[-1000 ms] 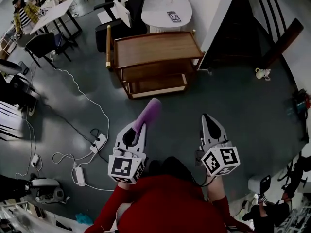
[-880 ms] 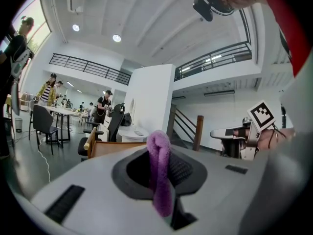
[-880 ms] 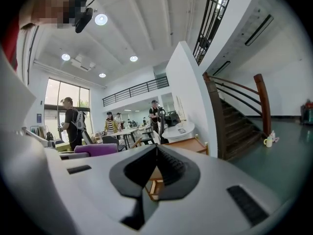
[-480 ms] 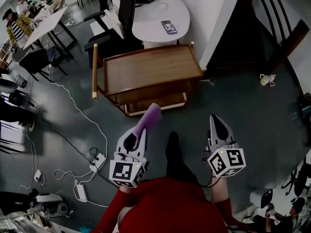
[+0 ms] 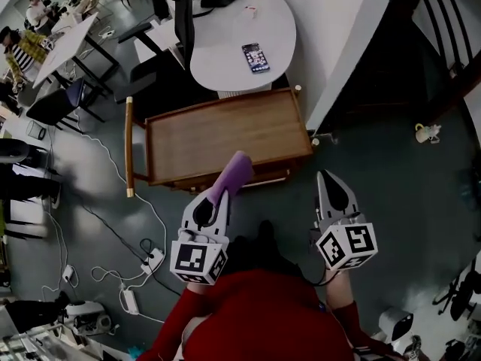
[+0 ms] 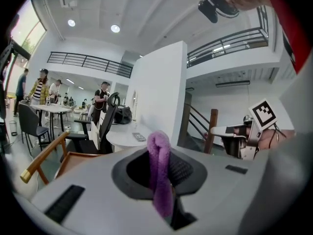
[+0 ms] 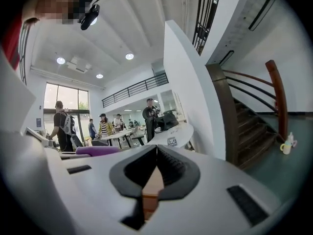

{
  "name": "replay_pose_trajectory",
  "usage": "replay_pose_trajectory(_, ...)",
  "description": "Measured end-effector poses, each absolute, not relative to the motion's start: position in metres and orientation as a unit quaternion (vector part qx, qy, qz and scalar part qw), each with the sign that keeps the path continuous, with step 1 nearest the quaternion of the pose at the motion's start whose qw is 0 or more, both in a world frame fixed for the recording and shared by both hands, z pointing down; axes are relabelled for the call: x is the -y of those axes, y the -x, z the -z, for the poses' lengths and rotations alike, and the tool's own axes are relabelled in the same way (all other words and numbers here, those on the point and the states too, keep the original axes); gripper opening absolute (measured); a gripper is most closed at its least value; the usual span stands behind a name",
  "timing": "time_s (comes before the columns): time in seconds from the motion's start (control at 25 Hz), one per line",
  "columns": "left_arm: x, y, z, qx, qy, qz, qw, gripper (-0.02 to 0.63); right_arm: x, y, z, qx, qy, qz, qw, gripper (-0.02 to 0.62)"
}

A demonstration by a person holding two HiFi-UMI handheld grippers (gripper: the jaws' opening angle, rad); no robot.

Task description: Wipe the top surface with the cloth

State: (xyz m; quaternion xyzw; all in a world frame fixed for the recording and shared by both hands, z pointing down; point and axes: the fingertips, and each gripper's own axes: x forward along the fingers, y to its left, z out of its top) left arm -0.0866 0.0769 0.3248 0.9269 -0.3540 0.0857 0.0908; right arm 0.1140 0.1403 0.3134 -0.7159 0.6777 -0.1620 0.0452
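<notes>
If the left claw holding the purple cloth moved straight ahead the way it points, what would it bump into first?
Probably the brown wooden cart: the left claw, shut on the purple cloth, points at its near edge. Height is unclear, so it might pass above.

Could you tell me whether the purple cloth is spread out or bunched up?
Bunched up: the cloth is a narrow roll pinched in the left gripper, with its end poking out in front.
</notes>
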Motion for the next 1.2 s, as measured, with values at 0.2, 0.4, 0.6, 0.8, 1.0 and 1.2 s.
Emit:
replay_pose_trajectory(0.2, -0.048, 0.066, -0.336, 0.338, -0.930, -0.096, 0.107, 0.054, -0.102, -0.121, -0.317, -0.685, 0.710, 0.162, 0.031, 0.012)
replay_pose_trajectory(0.4, -0.018, 0.051, -0.352, 0.310, -0.935, -0.110, 0.129, 0.054, -0.078, -0.125, -0.315, -0.674, 0.719, 0.164, 0.026, 0.012)
replay_pose_trajectory(0.6, 0.045, -0.018, -0.363, 0.230, -0.948, -0.116, 0.187, 0.054, -0.067, -0.137, -0.322, -0.651, 0.739, 0.174, 0.015, 0.012)
replay_pose_trajectory(0.8, 0.107, -0.112, -0.386, 0.208, -0.949, -0.141, 0.193, 0.054, -0.072, -0.155, -0.341, -0.622, 0.758, 0.198, 0.001, 0.012)
replay_pose_trajectory(1.0, 0.139, -0.179, -0.447, 0.220, -0.920, -0.198, 0.257, 0.054, -0.068, -0.173, -0.359, -0.598, 0.771, 0.220, -0.005, 0.012)
replay_pose_trajectory(1.2, 0.156, -0.208, -0.484, 0.232, -0.904, -0.244, 0.262, 0.054, -0.060, -0.180, -0.371, -0.586, 0.773, 0.242, -0.009, 0.012)
